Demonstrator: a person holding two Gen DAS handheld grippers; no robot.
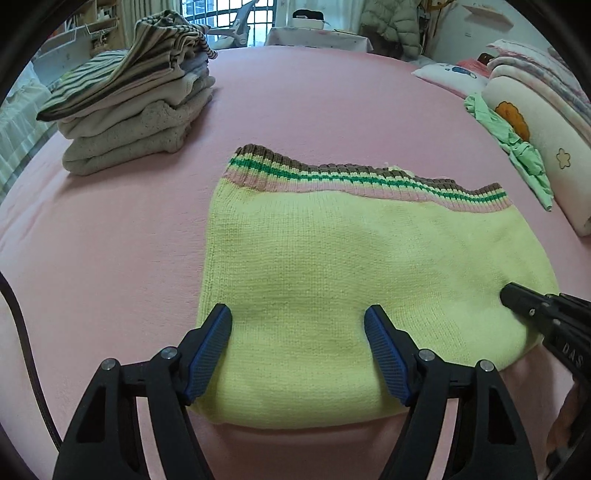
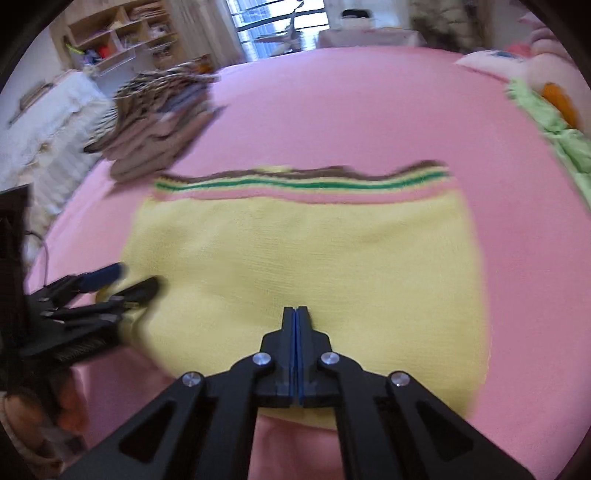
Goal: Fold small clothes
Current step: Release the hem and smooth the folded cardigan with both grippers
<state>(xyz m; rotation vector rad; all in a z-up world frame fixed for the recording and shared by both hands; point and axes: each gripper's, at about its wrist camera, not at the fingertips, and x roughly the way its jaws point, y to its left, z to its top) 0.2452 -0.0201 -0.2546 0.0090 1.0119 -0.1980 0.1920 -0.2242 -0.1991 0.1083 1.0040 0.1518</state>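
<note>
A yellow knit garment (image 1: 332, 280) with a pink, green and brown striped hem lies folded flat on the pink bed (image 1: 314, 103). My left gripper (image 1: 297, 321) is open, its blue-padded fingers spread over the garment's near left part. My right gripper (image 2: 296, 312) is shut with nothing between its pads, its tip over the garment's (image 2: 314, 266) near middle. The right gripper shows at the right edge in the left wrist view (image 1: 517, 299), over the garment's right side. The left gripper shows blurred at the left in the right wrist view (image 2: 122, 284).
A stack of folded clothes (image 1: 140, 110) stands on the bed at the far left. A crumpled green garment (image 1: 517, 147) lies at the right beside pillows and rolled bedding (image 1: 535, 122). Shelves (image 2: 110, 33) and a window are beyond the bed.
</note>
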